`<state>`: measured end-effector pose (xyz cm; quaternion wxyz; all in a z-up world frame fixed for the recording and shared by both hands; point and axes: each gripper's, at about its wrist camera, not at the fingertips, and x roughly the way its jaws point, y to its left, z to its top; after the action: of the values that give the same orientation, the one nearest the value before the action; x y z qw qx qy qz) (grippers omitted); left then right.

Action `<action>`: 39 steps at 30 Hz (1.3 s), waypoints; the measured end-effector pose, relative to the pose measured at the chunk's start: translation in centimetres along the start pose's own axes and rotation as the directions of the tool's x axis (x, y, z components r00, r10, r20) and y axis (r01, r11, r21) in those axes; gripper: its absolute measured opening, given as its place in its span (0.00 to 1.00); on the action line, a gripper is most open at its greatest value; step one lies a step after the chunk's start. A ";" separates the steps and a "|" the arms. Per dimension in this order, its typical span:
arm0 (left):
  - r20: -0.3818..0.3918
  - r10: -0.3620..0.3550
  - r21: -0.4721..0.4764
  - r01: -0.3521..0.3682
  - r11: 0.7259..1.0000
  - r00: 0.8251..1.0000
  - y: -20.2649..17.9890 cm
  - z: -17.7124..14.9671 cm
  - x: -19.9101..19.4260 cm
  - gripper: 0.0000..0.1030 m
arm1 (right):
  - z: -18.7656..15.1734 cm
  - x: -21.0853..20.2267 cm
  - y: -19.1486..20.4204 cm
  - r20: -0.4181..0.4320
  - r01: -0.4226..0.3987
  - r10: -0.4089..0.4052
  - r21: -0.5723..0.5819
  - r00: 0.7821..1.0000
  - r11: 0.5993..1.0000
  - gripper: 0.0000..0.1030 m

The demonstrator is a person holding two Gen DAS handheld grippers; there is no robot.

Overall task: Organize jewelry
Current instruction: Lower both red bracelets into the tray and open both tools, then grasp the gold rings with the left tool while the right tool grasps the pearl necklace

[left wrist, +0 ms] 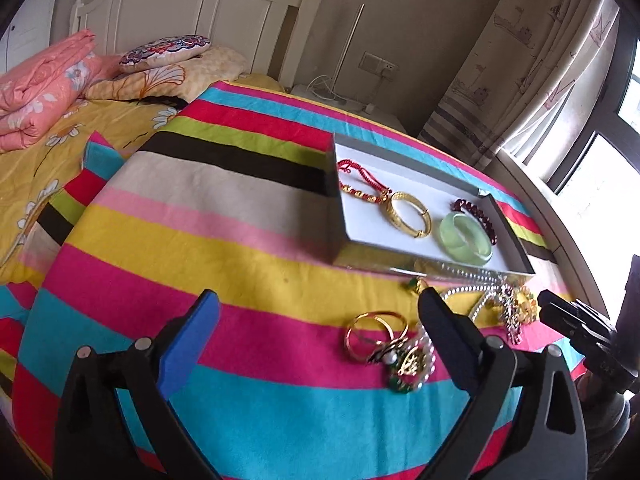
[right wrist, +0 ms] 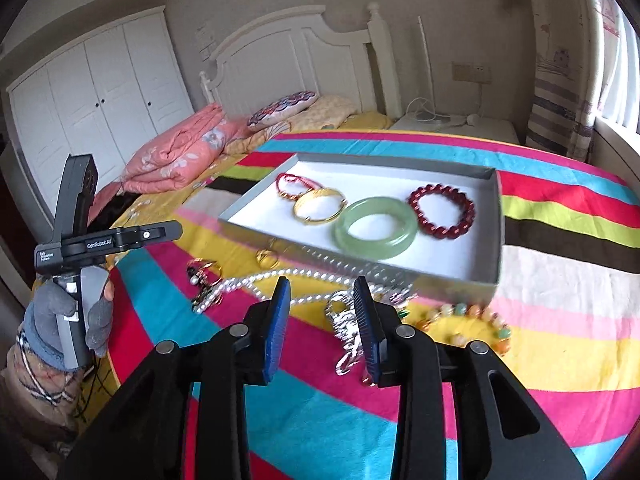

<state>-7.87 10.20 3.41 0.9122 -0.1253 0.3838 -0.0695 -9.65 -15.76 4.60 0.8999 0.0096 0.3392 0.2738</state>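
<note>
A grey tray (right wrist: 498, 232) with a white floor (left wrist: 400, 176) lies on the striped bedspread. In it are a red cord bracelet (right wrist: 288, 180), a gold bangle (right wrist: 320, 193), a green jade bangle (right wrist: 376, 249) and a dark red bead bracelet (right wrist: 418, 208). In front of the tray lie a pearl necklace (right wrist: 256, 280), a silver chain (right wrist: 344, 320), gold rings (left wrist: 390, 322) and a coloured bead bracelet (right wrist: 500, 328). My left gripper (left wrist: 320, 300) stands wide open above the bedspread, left of the rings. My right gripper (right wrist: 321, 286) is partly open over the pearls and chain, gripping nothing.
The bed's white headboard (right wrist: 288, 52), folded pink quilt (right wrist: 180, 156) and pillows (left wrist: 164, 50) are beyond the tray. A curtain (left wrist: 520, 60) and a window are to the right. A gloved hand (right wrist: 52, 316) holds the left gripper at the bed's edge.
</note>
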 end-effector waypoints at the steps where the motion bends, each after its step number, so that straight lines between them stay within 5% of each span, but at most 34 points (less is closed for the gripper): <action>1: 0.005 0.001 0.003 -0.002 1.000 1.000 0.2 -0.5 -0.2 0.96 | -0.2 0.4 0.8 -0.016 -0.011 0.011 -0.020 1.000 1.000 0.32; 7: -0.004 -0.054 -0.060 0.054 0.997 0.999 1.9 -1.5 0.4 0.96 | -0.7 2.5 5.5 -0.103 -0.070 0.057 -0.126 0.993 0.990 0.34; 9: 0.011 -0.086 -0.096 0.087 0.992 0.996 2.6 -1.4 0.2 0.96 | -0.8 3.3 6.8 -0.130 -0.090 0.071 -0.144 0.989 0.985 0.53; 11: 0.009 -0.098 -0.132 0.098 0.986 0.995 3.3 -1.4 0.4 0.96 | -0.7 4.3 8.0 -0.160 -0.088 0.063 -0.159 0.985 0.983 0.56; 33: 0.011 -0.118 -0.123 0.118 0.985 0.993 3.0 -1.3 0.5 0.96 | 1.8 9.2 5.9 -0.228 0.112 -0.096 0.057 0.969 0.992 0.54; 39: 0.022 -0.128 -0.124 0.129 0.984 0.992 3.1 -1.3 0.3 0.96 | 2.9 11.2 7.2 -0.227 0.187 -0.183 -0.003 0.957 0.982 0.50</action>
<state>-8.51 12.83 1.45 0.8988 -0.2074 0.3723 -0.1031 -4.40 -3.51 1.51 0.8769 -0.0449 0.4414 0.1847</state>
